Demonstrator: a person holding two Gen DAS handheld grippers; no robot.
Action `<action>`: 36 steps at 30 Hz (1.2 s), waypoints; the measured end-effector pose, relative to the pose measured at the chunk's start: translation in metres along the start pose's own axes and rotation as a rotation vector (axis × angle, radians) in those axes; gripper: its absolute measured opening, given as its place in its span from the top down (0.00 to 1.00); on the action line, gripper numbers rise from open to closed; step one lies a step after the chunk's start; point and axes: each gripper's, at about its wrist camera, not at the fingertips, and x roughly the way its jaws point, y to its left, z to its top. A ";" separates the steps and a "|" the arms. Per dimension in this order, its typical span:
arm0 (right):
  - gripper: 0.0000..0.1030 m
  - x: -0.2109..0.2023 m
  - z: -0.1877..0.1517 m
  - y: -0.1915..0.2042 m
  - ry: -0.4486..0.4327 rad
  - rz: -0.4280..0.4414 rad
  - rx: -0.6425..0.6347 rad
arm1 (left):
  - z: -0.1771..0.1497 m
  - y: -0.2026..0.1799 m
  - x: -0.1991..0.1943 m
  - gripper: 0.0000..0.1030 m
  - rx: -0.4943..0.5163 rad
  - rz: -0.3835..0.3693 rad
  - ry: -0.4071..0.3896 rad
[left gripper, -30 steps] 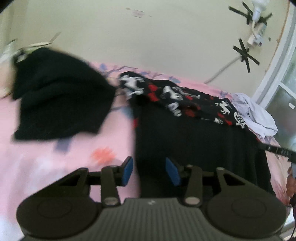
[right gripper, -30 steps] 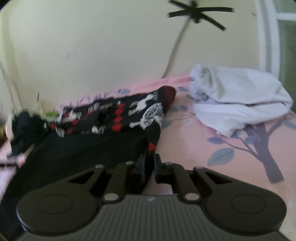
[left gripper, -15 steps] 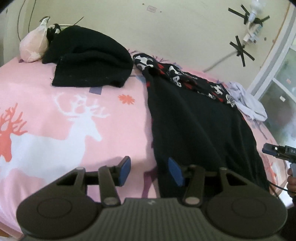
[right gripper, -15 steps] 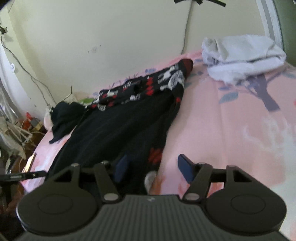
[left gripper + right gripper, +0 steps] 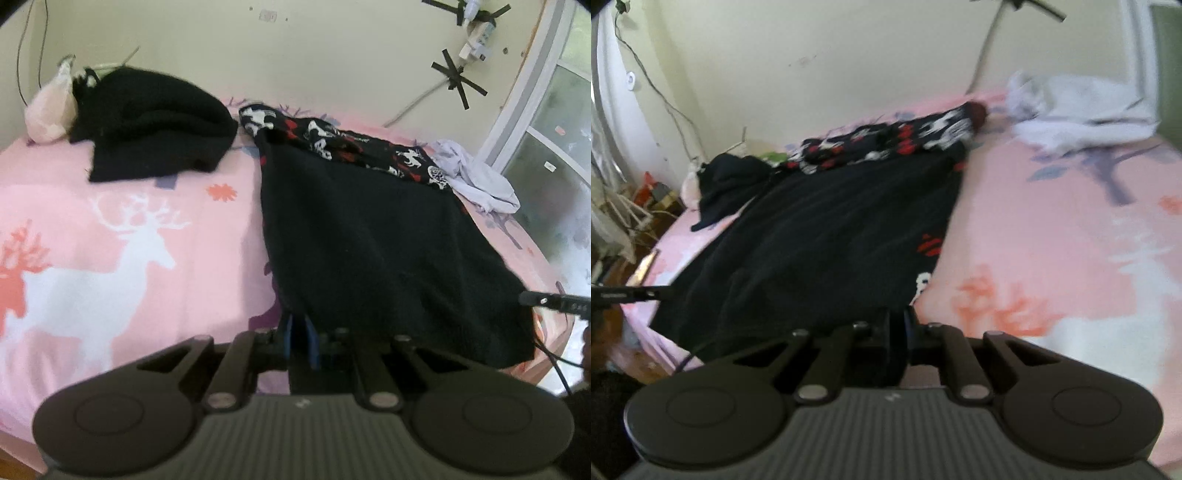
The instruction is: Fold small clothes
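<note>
Two grippers are seen clamped on the near hem of one dark garment [image 5: 369, 251], which is spread flat down the middle of a pink bedsheet [image 5: 110, 229] printed with a white deer. In the left wrist view the left gripper [image 5: 298, 339] sits at lower centre, its jaws closing and its blue pads pinched on the garment's near left corner. In the right wrist view the right gripper [image 5: 899, 332] is shut tight on the near right corner — dark cloth is held between the pads. The far end of the garment, turned back near the wall, shows a red and white pattern [image 5: 332, 136].

Other items noted in the left wrist view:
- a black knitted piece [image 5: 155, 122], heaped at upper left, apart from the garment;
- a pale bundle [image 5: 50, 110] touching it at the far left;
- a crumpled white cloth [image 5: 476, 177] at upper right, just beside the patterned end — close to a window frame [image 5: 517, 110].
</note>
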 end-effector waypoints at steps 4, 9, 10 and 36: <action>0.94 -0.002 -0.002 -0.016 0.041 -0.068 0.003 | -0.004 -0.002 0.009 0.92 0.002 0.017 0.045; 0.46 -0.003 0.014 -0.024 0.002 -0.066 -0.025 | -0.005 0.008 0.005 0.77 -0.008 0.043 0.019; 0.45 -0.009 0.022 -0.024 -0.043 -0.065 -0.031 | -0.003 0.010 0.002 0.66 -0.010 0.054 0.002; 0.93 -0.002 -0.015 -0.021 0.185 0.213 0.141 | -0.009 -0.004 0.011 0.92 0.054 -0.041 0.120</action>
